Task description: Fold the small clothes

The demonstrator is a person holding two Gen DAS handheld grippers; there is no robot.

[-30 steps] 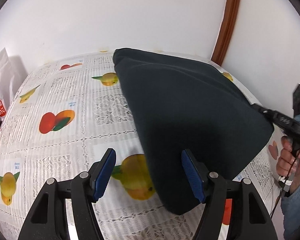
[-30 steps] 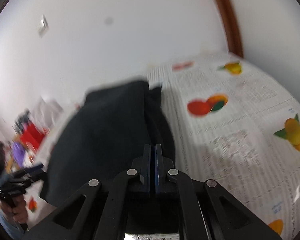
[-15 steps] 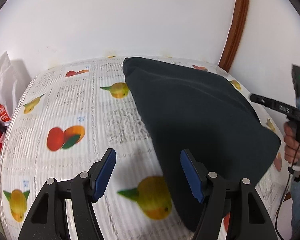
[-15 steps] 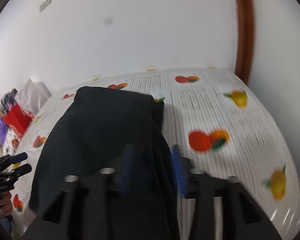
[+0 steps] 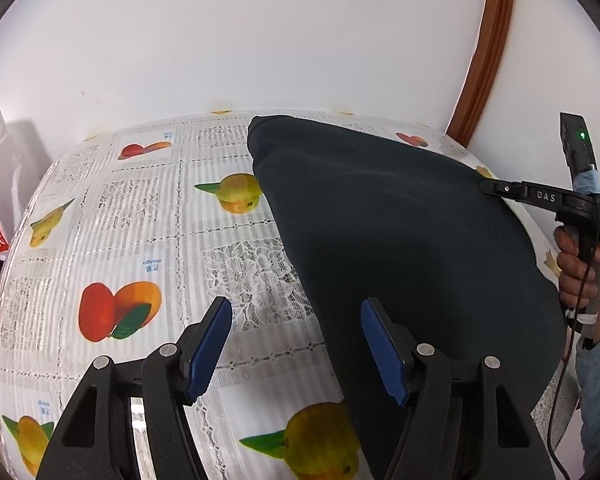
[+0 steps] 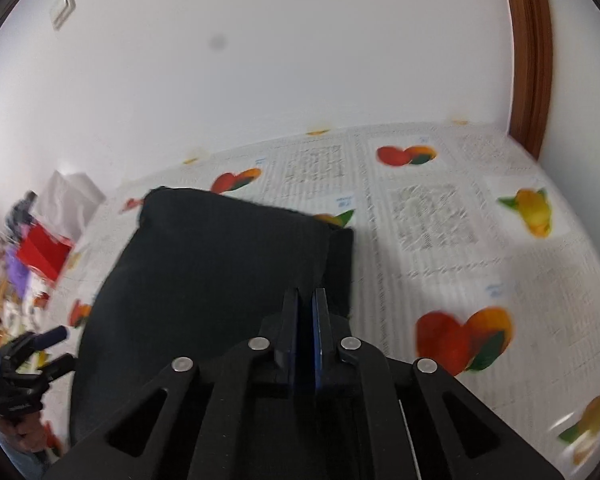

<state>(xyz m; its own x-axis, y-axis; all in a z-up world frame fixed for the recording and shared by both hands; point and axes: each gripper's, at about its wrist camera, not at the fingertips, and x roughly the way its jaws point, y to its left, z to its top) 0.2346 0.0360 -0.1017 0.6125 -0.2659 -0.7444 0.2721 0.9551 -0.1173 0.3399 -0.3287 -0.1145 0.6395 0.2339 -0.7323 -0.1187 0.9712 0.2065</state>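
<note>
the left gripper [image 5: 296, 346] is hovering at the bottom of its own view with its blue fingers [image 5: 210, 348] spread wide and released, gripping nothing; the left finger is hanging over bare cloth, the right one over the near edge of the dark garment [image 5: 400, 248]. the right gripper [image 6: 306, 334] is sitting at the lower middle of its blurred view with its jaws closing, the fingers [image 6: 321, 332] almost together and only a thin slit showing between them; nothing can be made out in that slit. the dark garment [image 6: 220, 280] is lying folded on the tabletop [image 5: 112, 240], which is wearing a lace-patterned cover printed with fruit, and is filling the centre and right of the left view and the lower left of the right view. at the right edge of the left view a hand [image 5: 584, 276] in a light blue sleeve [image 5: 598, 392] is holding the right gripper's handle. a red box [image 6: 44, 254] is sitting blurred at the left edge.
</note>
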